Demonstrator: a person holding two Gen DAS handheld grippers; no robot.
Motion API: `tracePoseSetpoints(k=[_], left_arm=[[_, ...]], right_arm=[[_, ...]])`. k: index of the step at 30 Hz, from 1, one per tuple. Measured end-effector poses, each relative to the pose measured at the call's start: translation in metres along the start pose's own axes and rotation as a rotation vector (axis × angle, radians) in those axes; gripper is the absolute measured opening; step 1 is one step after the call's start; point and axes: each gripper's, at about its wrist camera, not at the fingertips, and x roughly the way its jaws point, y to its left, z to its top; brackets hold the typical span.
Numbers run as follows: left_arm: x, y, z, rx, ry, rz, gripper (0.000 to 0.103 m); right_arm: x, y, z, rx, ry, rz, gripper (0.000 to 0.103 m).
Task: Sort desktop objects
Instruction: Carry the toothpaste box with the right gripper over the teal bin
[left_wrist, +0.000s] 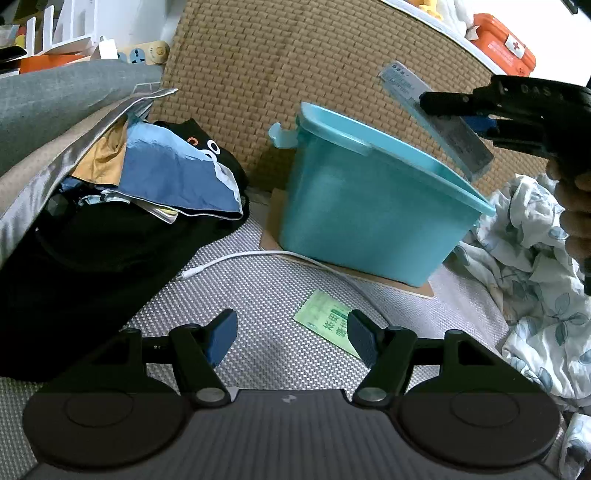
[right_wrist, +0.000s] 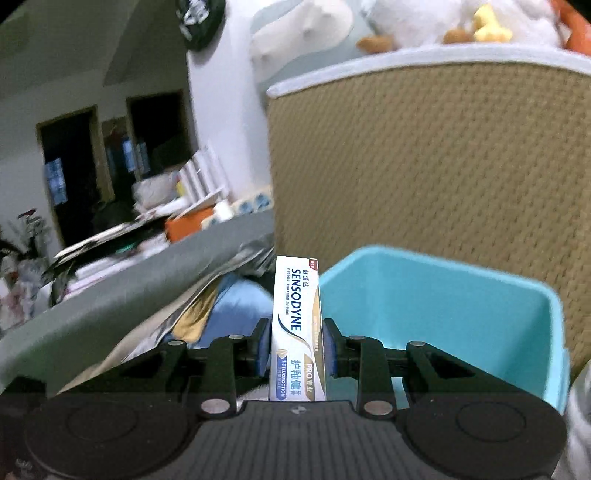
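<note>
The white-and-gold Sensodyne toothpaste box (right_wrist: 298, 332) is pinched by its long sides between the jaws of the right gripper (right_wrist: 297, 349), held in the air above the rim of the open turquoise plastic bin (left_wrist: 369, 206). In the left wrist view the box slants over the bin's far right corner. The bin stands on a flat brown cardboard sheet (left_wrist: 417, 286) that lies on the grey woven mat (left_wrist: 258, 291). A white cable (left_wrist: 236, 260) runs along the bin's near side. The left gripper (left_wrist: 291, 338) hovers low with its jaws spread and empty, above a small green paper packet (left_wrist: 325, 317) lying on the mat. A heap of dark and blue clothes (left_wrist: 147, 184) fills the left edge, floral white cloth (left_wrist: 535, 258) the right.
</note>
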Motion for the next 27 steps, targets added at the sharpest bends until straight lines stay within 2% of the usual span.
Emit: tracePoseSetpoints(k=[5,12,22,27], left_arm=[[0.000,0.000,0.000,-0.002,0.003,-0.004,0.069],[0.000,-0.001,-0.001,0.001,0.011,-0.007,0.069],[0.000,-0.001,-0.001,0.000,0.014,-0.013,0.069],[0.001,-0.002,-0.002,0.002,0.018,-0.018,0.069]], right_arm=[[0.001,-0.014,0.007,0.041,-0.038,-0.099,0.032],[0.006,-0.055,0.009,0.153,-0.078,-0.248,0.032],[0.018,-0.083,0.008,0.192,-0.057,-0.327,0.032],[0.027,-0.096,0.007,0.193,-0.020,-0.361,0.032]])
